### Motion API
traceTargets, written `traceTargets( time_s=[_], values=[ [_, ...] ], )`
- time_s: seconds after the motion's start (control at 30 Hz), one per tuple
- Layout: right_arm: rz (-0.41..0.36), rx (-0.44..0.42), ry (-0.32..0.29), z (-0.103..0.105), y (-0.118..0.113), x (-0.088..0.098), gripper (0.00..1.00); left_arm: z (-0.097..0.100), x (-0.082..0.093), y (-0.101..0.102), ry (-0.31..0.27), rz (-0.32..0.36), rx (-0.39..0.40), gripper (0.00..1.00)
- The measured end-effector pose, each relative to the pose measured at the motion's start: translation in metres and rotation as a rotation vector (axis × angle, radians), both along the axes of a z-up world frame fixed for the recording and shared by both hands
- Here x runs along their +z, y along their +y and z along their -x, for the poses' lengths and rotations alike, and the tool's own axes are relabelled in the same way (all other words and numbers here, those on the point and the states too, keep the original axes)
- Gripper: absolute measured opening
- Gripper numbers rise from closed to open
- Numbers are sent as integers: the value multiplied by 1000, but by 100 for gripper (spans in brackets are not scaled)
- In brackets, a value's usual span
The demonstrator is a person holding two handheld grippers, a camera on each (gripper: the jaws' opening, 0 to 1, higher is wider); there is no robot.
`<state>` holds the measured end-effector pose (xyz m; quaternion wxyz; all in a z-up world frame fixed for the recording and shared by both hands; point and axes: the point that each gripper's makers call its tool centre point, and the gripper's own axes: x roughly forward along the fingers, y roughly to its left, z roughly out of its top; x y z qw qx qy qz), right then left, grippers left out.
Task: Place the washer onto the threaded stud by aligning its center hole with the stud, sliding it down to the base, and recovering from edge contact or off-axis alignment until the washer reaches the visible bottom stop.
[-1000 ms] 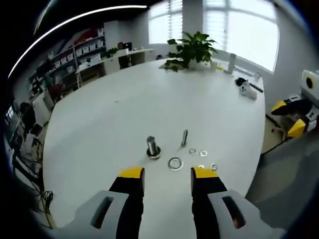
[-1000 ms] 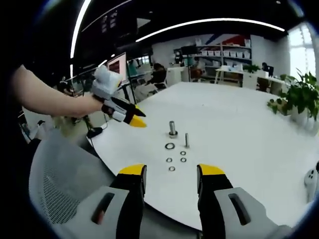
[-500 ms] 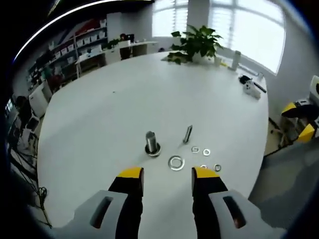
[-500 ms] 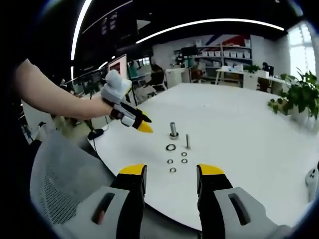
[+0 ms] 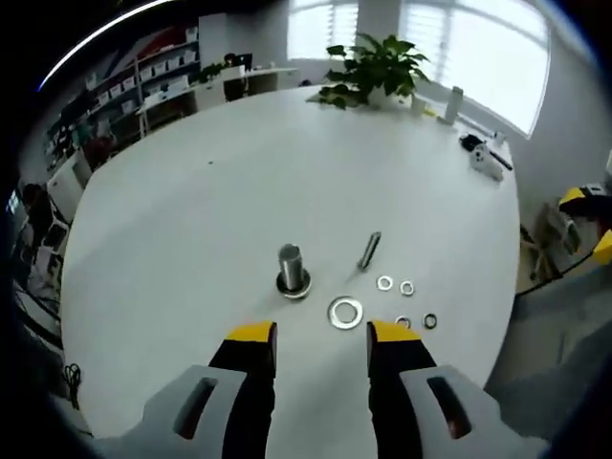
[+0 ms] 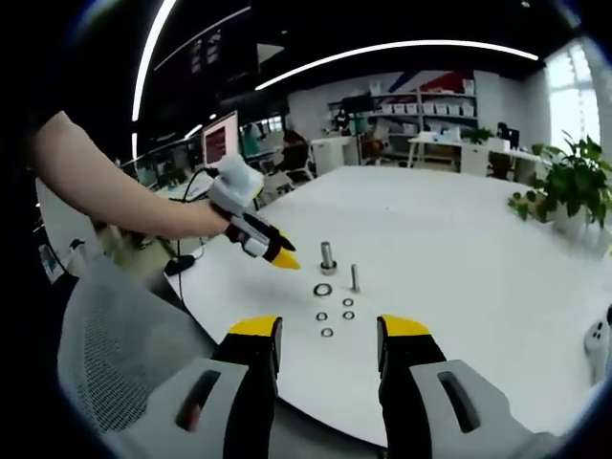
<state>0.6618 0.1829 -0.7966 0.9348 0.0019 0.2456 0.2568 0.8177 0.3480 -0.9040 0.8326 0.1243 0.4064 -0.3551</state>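
A short metal stud (image 5: 291,268) stands upright on the white round table (image 5: 210,210), also seen as the stud (image 6: 327,256). The large washer (image 5: 345,312) lies flat just right of it, close in front of my left gripper (image 5: 322,335), which is open and empty above the table. A thin bolt (image 5: 369,251) lies beyond it. In the right gripper view my left gripper (image 6: 273,251), held by a person's hand, hovers left of the large washer (image 6: 322,289). My right gripper (image 6: 328,330) is open and empty near the table's edge.
Several small washers (image 5: 395,286) lie right of the large one, seen as small washers (image 6: 335,316) in the right gripper view. A potted plant (image 5: 373,69) and small items stand at the far edge. A mesh chair (image 6: 115,335) sits at the left.
My left gripper has moved forward over the table toward the stud and large washer. My right gripper has barely moved. Both stay open.
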Motion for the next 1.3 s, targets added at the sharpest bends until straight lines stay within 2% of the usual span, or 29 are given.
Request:
traceTargets(
  time_s=[0.1,0.17,0.3,0.43,0.53,0.67,0.97,1.0,1.07,1.23,1.3],
  values=[
    [-7,-18,-4,-1,-4,0,42,-3,-6,-1,24,1,10,35],
    [-16,-35,-12,-3,-7,2,42,-3,-9,-12,39,16,-1,35],
    [-9,-41,-8,-3,-8,1,42,2,-21,-33,53,1,-49,34],
    [-13,-48,-4,-3,-9,1,42,10,-40,-38,81,-92,-124,34],
    [-9,-57,-8,-4,-11,1,42,13,-49,-40,98,-128,-157,32],
    [-6,-67,-22,-5,-13,3,42,7,-57,-43,107,-144,-164,31],
    [-5,-74,-18,-6,-15,2,42,1,-65,-48,108,-212,-234,28],
    [-4,-75,-21,-6,-15,2,42,0,-63,-49,89,-218,-245,27],
    [-6,-79,-21,-6,-16,2,42,0,-63,-49,92,-230,-255,26],
    [-9,-82,-18,-6,-17,2,41,2,-65,-51,73,-293,-344,21],
    [-5,-81,-16,-6,-17,1,41,5,-64,-52,76,-300,-356,21]
  ],
)
